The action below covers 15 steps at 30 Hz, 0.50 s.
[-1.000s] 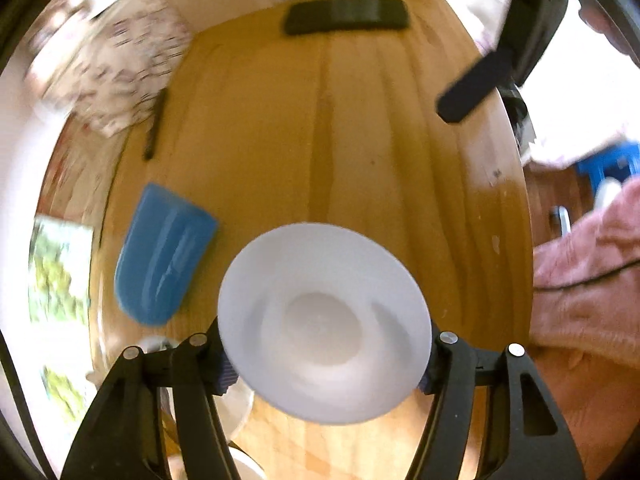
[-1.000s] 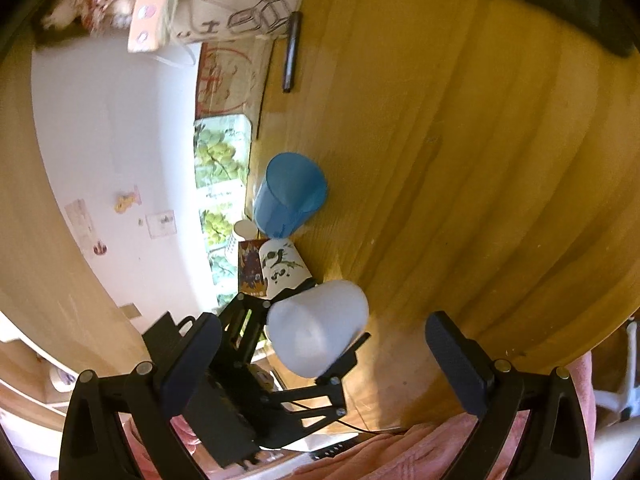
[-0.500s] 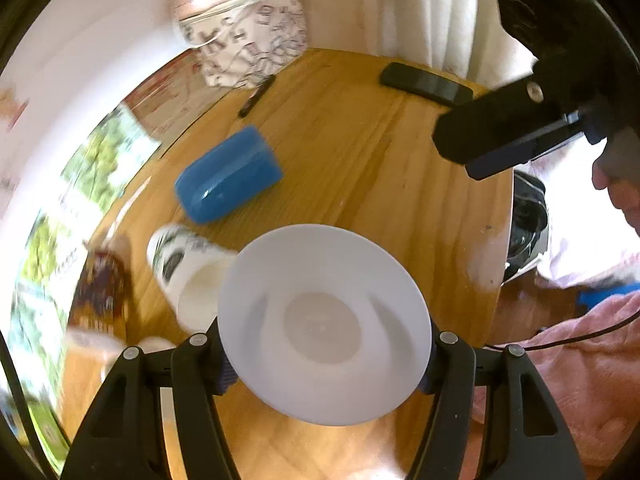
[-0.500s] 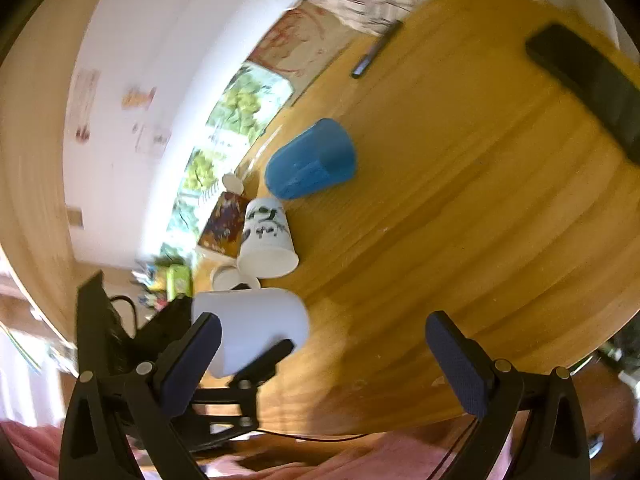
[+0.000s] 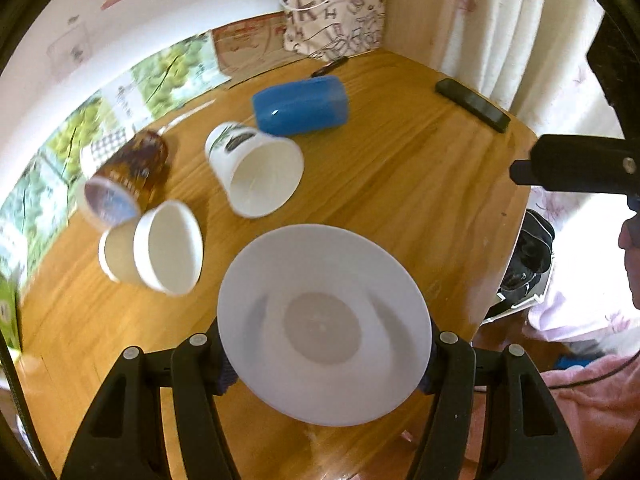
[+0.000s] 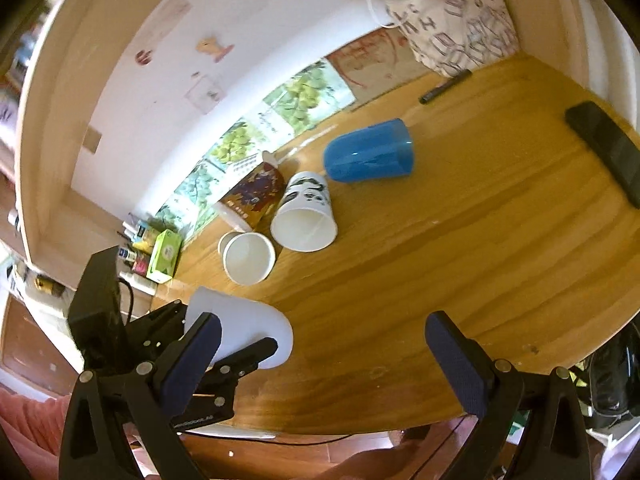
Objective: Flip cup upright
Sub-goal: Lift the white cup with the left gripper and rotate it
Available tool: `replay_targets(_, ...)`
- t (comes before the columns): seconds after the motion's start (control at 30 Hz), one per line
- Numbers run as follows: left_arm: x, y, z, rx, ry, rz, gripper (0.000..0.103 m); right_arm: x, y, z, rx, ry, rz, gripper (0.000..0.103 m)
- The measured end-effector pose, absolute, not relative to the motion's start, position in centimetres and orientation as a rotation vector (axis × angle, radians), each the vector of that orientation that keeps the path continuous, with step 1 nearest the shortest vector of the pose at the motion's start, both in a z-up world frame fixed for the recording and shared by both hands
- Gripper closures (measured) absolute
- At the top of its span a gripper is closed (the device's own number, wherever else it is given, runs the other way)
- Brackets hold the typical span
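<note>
My left gripper is shut on a plain white cup, its open mouth facing the left wrist camera. In the right wrist view the same white cup lies roughly level in the left gripper, above the wooden table near its front left edge. My right gripper is open and empty above the table's front part. Other cups lie on their sides: a blue cup, a white printed cup, a small white cup and a brown patterned cup.
A black phone lies at the table's far right. A black pen and a printed tote bag are at the back by the wall. Small boxes stand at the left edge.
The left gripper has swung the white cup round, so the left wrist view now looks across the table at the lying cups. The right gripper has tilted up and stayed open.
</note>
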State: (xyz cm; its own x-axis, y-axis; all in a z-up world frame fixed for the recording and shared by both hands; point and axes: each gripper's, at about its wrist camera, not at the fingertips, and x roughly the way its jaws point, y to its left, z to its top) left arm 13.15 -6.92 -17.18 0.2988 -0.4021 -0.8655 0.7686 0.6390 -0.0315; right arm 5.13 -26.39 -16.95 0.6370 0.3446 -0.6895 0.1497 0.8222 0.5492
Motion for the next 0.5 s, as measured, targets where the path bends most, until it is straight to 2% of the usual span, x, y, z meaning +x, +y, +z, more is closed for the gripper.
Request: replay_targets(0.5,11.6,-5.2,-18.8,0.423,0.984,-0.835,0.035,4.4,-22.8,-17.0,0.542,0.888,0.104,0.0)
